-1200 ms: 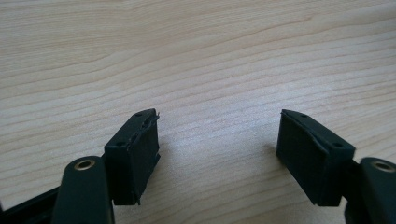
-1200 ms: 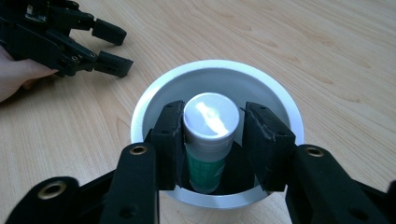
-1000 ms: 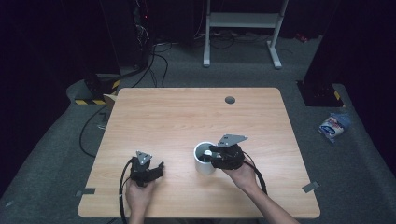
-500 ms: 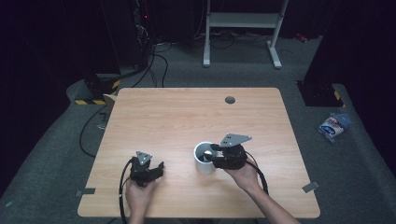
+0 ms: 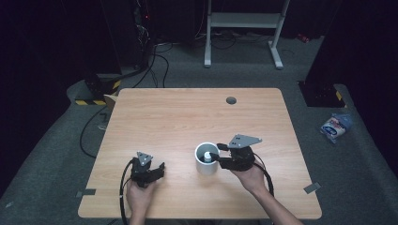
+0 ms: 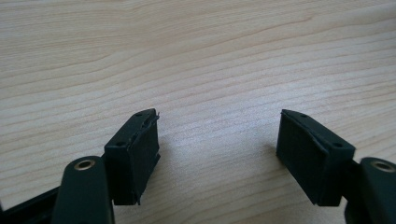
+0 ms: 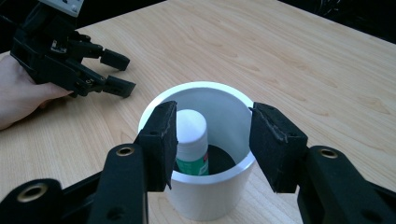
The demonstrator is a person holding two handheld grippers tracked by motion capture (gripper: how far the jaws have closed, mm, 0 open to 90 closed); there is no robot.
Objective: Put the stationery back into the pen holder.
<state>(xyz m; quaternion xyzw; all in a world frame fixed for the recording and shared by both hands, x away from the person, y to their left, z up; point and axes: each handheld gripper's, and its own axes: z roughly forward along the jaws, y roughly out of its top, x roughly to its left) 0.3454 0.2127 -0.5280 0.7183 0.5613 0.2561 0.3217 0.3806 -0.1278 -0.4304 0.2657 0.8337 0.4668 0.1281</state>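
Note:
A white cup [image 5: 206,166] [image 7: 205,196] stands upright on the wooden table [image 5: 187,122]. Inside it stands a small bottle [image 7: 191,135] [image 5: 207,153] with a white cap and a green label. My right gripper [image 5: 217,154] [image 7: 212,116] hangs over the cup's mouth from the right. Its jaws have just been opening and are now open, with the bottle's cap low between them and neither pad pressing on it. My left gripper [image 5: 160,170] [image 6: 217,121] [image 7: 128,74] rests low on the table to the cup's left, open, with bare wood between its pads.
A dark round hole [image 5: 231,100] sits near the table's far edge. A plastic bag [image 5: 335,127] lies on the floor to the right, cables [image 5: 94,136] trail off the left side, and a white metal frame [image 5: 244,28] stands behind the table.
The right gripper's jaws stand a little wider over the cup's mouth than a second ago. The left hand and its gripper have kept still.

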